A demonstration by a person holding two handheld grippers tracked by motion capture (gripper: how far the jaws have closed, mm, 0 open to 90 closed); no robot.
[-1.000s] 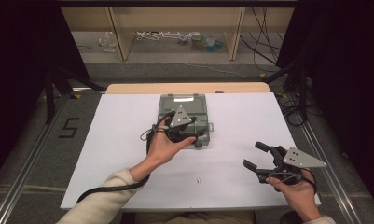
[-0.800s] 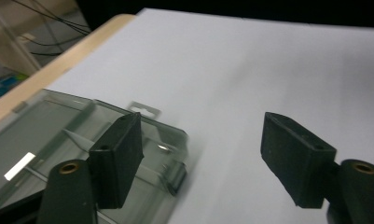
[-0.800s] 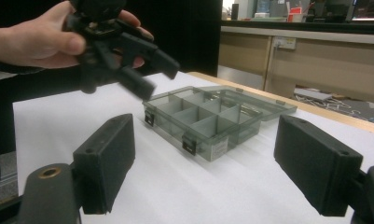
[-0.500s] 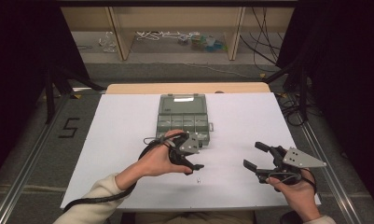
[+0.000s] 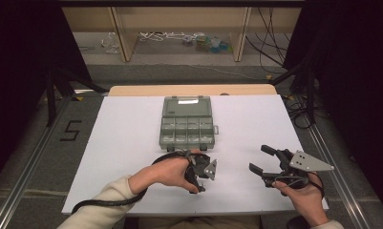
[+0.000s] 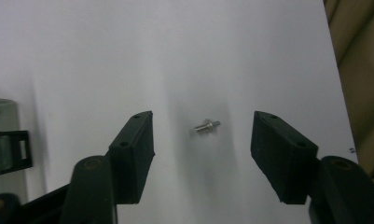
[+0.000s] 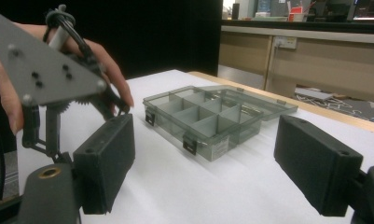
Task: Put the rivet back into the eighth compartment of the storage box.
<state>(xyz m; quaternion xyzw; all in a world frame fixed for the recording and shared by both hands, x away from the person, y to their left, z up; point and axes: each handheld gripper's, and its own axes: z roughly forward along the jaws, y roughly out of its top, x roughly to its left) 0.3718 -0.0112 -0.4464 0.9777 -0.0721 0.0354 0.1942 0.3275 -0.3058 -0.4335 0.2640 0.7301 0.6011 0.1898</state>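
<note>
High view: a "5" (image 5: 70, 130) marks the floor; my left gripper (image 6: 201, 140), jaws just closing, straddles one screw (image 6: 206, 126) untouched; my right gripper (image 5: 262, 160) gapes empty.

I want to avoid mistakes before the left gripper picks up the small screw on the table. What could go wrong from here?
1. The screw is tiny and lies flat on the smooth white table; the wide pads of the left gripper, whose jaws have just been closing, may push it away.
2. It is round, so it could roll.
3. The organizer box compartments are narrow, so a drop could miss.
</note>
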